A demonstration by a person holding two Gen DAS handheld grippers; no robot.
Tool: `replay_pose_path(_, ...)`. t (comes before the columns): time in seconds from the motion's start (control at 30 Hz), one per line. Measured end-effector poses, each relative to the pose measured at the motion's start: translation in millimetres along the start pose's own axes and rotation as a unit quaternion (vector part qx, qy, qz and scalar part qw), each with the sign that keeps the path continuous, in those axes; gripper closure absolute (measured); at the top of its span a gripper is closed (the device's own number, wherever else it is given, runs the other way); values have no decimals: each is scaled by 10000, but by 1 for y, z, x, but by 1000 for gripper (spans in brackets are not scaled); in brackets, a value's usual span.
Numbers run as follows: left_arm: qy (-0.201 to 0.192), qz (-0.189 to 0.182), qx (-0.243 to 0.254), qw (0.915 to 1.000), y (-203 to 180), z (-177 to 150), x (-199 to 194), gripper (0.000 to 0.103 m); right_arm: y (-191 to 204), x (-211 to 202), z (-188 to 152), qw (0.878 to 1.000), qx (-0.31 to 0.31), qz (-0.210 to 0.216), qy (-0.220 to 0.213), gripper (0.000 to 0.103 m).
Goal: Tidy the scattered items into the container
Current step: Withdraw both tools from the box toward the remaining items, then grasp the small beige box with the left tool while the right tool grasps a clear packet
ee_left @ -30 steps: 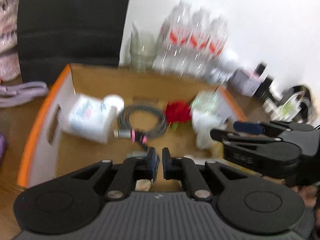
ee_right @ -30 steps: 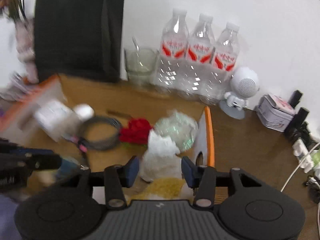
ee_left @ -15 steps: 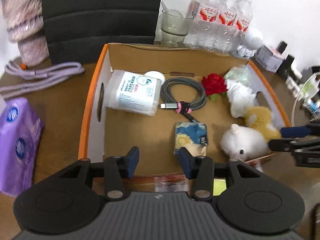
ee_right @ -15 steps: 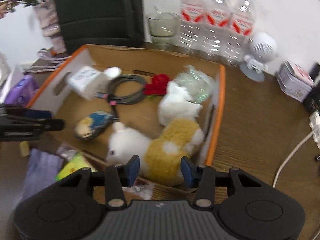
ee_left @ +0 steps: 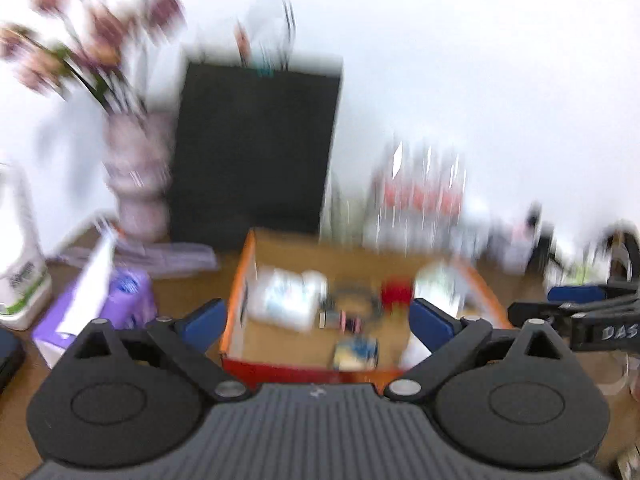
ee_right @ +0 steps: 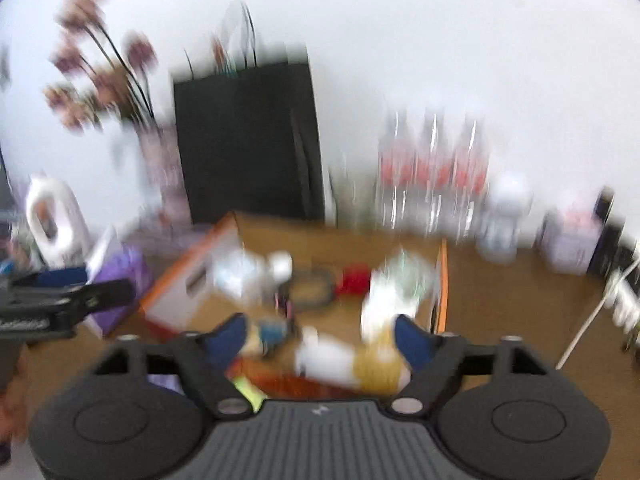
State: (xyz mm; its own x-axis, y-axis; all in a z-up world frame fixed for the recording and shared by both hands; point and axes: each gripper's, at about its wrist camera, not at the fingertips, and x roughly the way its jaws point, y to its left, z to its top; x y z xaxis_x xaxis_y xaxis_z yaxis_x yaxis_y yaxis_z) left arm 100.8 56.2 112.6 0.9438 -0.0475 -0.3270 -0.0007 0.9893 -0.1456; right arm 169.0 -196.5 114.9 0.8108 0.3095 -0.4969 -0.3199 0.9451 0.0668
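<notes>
Both views are motion-blurred. The orange-rimmed cardboard box (ee_left: 240,280) holds a white wipes pack (ee_left: 284,300), a coiled grey cable (ee_left: 352,304), a red flower (ee_left: 394,290), a small blue-and-yellow pack (ee_left: 356,352) and white and yellow plush toys (ee_right: 352,360). My left gripper (ee_left: 316,320) is wide open and empty, pulled back in front of the box. My right gripper (ee_right: 320,338) is wide open and empty, in front of the box's right half (ee_right: 442,280). Each gripper shows at the edge of the other's view.
A purple tissue pack (ee_left: 116,300) and a white spray bottle (ee_left: 20,280) stand left of the box. A black bag (ee_left: 256,152), a flower vase (ee_left: 138,184) and water bottles (ee_left: 420,200) line the back. Small items and cables (ee_right: 576,236) lie at the right.
Both grippers have opened wider and pulled back and tilted up from the box. A second ago the left gripper was nearly shut inside the box; the small blue-and-yellow pack now lies there.
</notes>
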Motion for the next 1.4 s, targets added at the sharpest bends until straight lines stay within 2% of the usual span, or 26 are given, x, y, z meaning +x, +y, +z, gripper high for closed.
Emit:
replay_pose_path(0.07,-140,-6,12,9999,-1,-25,-18,1,12,-18,-31,9968,-89,-311,-731,17)
replay_pose_path(0.17,331,77,420,9985,-5,-54,-44,1,24,-41,-66,9933,6,-159,-1141,17)
replay_pose_path(0.27,432,268,436,9978,-2,-84,-91,1,34,-73,-103,9927,2,-162,-1195,19)
replay_pose_path(0.33,445,34,166,9989,8,-106,-116,0,41,-98,-132,9928,105,-195,-1180,20)
replay_pose_path(0.4,736,-20,-99,9972,16,-124,-123,2,50,-122,-165,9921,75,-41,-1252,20)
replay_pose_path(0.47,946,74,-208,9953,21,-129,-118,5,60,-129,-181,9943,-194,71,-1041,26)
replay_pose_path(0.57,974,109,-271,9948,30,-122,-106,8,67,-125,-183,9958,-369,131,-833,31)
replay_pose_path(0.63,949,-16,-290,9951,41,-109,-89,12,67,-118,-181,9967,-285,80,-757,36)
replay_pose_path(0.67,911,-46,-302,9954,48,-101,-77,22,66,-112,-180,9973,-238,25,-690,38)
replay_pose_path(0.7,977,9,-352,9946,57,-94,-62,37,63,-105,-178,9981,-187,-31,-589,42)
replay_pose_path(0.73,1116,73,-387,9930,66,-86,-45,47,60,-96,-176,9989,-132,-69,-446,49)
replay_pose_path(0.77,1222,88,-404,9916,73,-79,-31,62,59,-89,-173,9994,-84,-82,-338,53)
replay_pose_path(0.8,1306,-30,-424,9905,79,-73,-16,62,56,-82,-171,9996,-54,-76,-270,60)
replay_pose_path(0.83,1380,-172,-457,9892,83,-69,-3,62,56,-79,-171,9996,-85,-60,-258,61)
replay_pose_path(0.87,1456,-164,-493,9880,85,-66,10,62,58,-76,-168,9995,-155,-50,-284,61)
replay_pose_path(0.93,1550,-9,-286,9875,78,-61,32,61,59,-68,-165,9993,-201,-17,-309,61)
replay_pose_path(1.03,1687,644,107,9835,70,-65,63,62,60,-54,-162,9997,-120,35,-193,61)
replay_pose_path(1.1,1783,615,87,9820,72,-71,72,71,62,-49,-161,9997,-147,82,-151,61)
replay_pose_path(1.17,1672,659,139,9836,71,-74,72,74,64,-45,-161,9996,-223,114,-138,61)
replay_pose_path(1.27,1465,477,26,9880,73,-72,62,89,65,-34,-160,9996,-244,120,-53,61)
replay_pose_path(1.4,1228,118,-152,9922,69,-64,32,91,68,-22,-159,9995,-287,94,60,61)
